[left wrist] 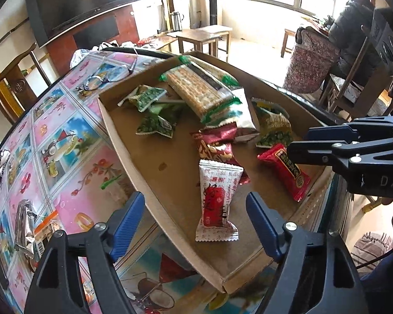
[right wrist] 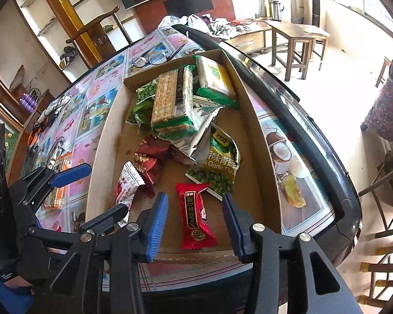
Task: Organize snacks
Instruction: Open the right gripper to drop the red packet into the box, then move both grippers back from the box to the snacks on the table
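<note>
**Cardboard tray of crinkled snack packets, both tongs spread above it**

Cardboard, brown and matte, forms the shallow tray (left wrist: 123, 141) that sits on a glossy table (left wrist: 73, 136) covered in pink and blue picture tiles. Its near corner is cut off behind the left gripper (left wrist: 196, 225), whose blue ribbed pads stand wide apart with nothing pinched; a white-and-red packet (left wrist: 216, 204) lies flat on the tray floor between and beyond them, untouched. The right gripper (right wrist: 195, 222) is likewise spread, its pads on either side of a glossy red packet (right wrist: 196, 217) that lies loose on the cardboard, not pressed by either pad as far as can be seen.

Further back the snacks heap up: a clear-wrapped block of square crackers (right wrist: 171, 99) with green serrated ends lies on top, half covering a crumpled silver foil bag (right wrist: 196, 136) and small green pea packets (right wrist: 142, 96). A larger green pea bag (right wrist: 220, 167) is partly tucked under the foil. A dark red wrapper (right wrist: 149, 162) is folded and its print hard to read. Another green-edged cracker pack (right wrist: 214, 78) leans by the far wall.

Wire-framed spectacles (left wrist: 104, 77) rest on the table beyond the tray. An orange-labelled packet (left wrist: 47, 227) at the left is mostly hidden by the gripper frame.
</note>
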Demonstrator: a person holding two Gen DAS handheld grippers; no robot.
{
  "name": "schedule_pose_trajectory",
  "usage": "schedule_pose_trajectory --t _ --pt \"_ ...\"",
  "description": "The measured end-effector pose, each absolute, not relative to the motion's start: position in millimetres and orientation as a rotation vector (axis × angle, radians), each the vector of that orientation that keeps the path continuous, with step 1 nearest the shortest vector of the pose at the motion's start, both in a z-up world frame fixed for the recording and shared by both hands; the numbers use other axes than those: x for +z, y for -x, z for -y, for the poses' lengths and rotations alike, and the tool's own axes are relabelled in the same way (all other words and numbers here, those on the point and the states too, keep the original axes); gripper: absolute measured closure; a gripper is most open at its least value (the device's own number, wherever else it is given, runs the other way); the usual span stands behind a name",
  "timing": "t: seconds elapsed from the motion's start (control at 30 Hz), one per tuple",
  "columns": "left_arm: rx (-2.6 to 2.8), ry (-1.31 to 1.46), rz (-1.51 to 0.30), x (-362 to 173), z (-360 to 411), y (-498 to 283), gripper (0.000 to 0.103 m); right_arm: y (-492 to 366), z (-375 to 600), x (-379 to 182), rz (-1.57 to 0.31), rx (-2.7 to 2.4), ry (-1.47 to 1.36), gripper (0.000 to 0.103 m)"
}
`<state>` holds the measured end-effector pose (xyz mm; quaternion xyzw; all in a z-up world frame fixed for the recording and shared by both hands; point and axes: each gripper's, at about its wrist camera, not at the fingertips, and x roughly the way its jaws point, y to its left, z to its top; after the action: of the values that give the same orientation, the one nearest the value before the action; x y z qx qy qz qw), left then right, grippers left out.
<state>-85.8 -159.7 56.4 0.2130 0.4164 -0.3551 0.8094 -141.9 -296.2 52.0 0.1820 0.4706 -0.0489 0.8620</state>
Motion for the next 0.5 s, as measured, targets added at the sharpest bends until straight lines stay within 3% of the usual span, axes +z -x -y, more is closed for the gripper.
schedule_pose_trajectory --t 0.5 --pt "-0.760 -0.360 -0.807 78 142 89 0.024 147 301 68 -0.905 -0.209 -0.359 0.054"
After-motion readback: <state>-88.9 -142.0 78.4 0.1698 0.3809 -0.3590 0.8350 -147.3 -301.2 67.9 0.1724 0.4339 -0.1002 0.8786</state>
